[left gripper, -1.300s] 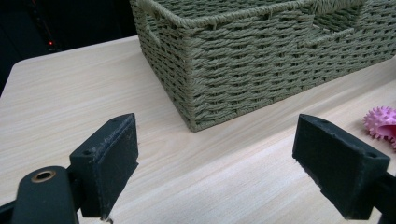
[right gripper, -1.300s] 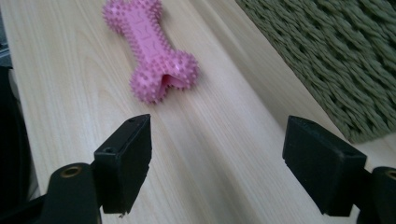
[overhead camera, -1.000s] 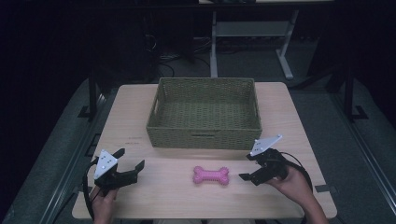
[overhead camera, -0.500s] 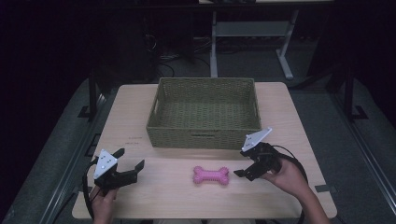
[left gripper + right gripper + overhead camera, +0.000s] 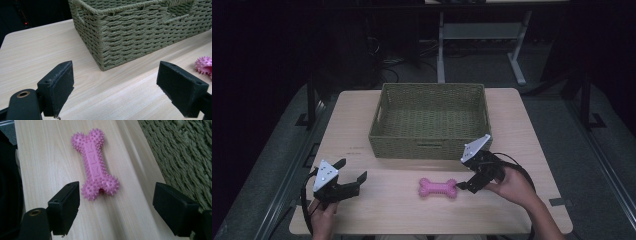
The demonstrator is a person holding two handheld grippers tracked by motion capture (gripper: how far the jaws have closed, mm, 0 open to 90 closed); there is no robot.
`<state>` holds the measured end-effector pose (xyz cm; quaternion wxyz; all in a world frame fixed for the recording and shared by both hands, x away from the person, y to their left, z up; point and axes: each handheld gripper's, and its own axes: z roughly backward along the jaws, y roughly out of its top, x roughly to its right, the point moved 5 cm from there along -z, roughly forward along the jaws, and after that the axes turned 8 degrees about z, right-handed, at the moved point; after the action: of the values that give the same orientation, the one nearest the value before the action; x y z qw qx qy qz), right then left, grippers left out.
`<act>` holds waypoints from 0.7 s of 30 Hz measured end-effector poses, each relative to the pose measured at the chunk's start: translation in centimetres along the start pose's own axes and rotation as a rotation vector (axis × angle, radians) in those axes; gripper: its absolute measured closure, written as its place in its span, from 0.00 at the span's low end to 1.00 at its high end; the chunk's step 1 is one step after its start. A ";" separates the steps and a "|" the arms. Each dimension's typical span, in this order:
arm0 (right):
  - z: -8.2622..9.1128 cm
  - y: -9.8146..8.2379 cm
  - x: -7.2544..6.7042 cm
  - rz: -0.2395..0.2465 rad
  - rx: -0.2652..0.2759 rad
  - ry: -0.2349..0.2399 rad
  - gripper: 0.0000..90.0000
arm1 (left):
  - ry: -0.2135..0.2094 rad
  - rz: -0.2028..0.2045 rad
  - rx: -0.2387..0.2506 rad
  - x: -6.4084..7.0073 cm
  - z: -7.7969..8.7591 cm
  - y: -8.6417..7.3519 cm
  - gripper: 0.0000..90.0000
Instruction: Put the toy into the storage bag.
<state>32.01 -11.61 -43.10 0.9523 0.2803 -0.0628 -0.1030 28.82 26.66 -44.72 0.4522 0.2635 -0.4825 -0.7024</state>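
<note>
Right gripper point(image 5: 460, 188) has slid in toward the bone point(image 5: 438, 188) since 1 s ago, jaws wide open w/ the near knob just ahead between them, nothing grabbed yet; left gripper point(image 5: 353, 178) hasn't moved, also wide open & empty over the desk point(image 5: 522, 135). Bone lies flat on the desk in front of the basket point(image 5: 430, 146), which is empty, so I'd say grasp, lift & drop-in are all still to do.
</note>
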 end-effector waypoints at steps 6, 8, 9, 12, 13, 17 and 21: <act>-0.2 0.6 0.0 0.015 -0.005 0.008 0.24 | 0.001 0.000 0.000 -0.1 0.0 0.0 0.15; -0.3 0.7 0.0 0.020 -0.007 0.007 0.24 | 0.003 0.003 -0.002 -0.1 0.0 0.0 0.15; -0.4 0.7 0.0 0.020 -0.010 0.009 0.23 | 0.003 0.004 -0.001 -0.1 0.0 0.0 0.15; -0.5 0.9 0.0 0.025 -0.019 0.014 0.23 | 0.003 0.004 0.000 -0.1 0.0 0.0 0.15; -0.6 1.1 0.0 0.028 -0.020 0.018 0.23 | 0.002 0.003 0.001 -0.1 0.0 0.0 0.15; -0.9 1.7 -0.2 0.044 -0.032 0.030 0.22 | 0.002 0.003 0.001 -0.1 0.0 0.0 0.15; -1.3 2.4 -0.3 0.063 -0.051 0.045 0.21 | 0.002 0.004 0.002 -0.2 0.0 0.1 0.15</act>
<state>32.32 -8.91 -42.94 0.9630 0.2563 -0.0473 -0.0682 28.94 26.81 -44.69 0.4538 0.2635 -0.4836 -0.7005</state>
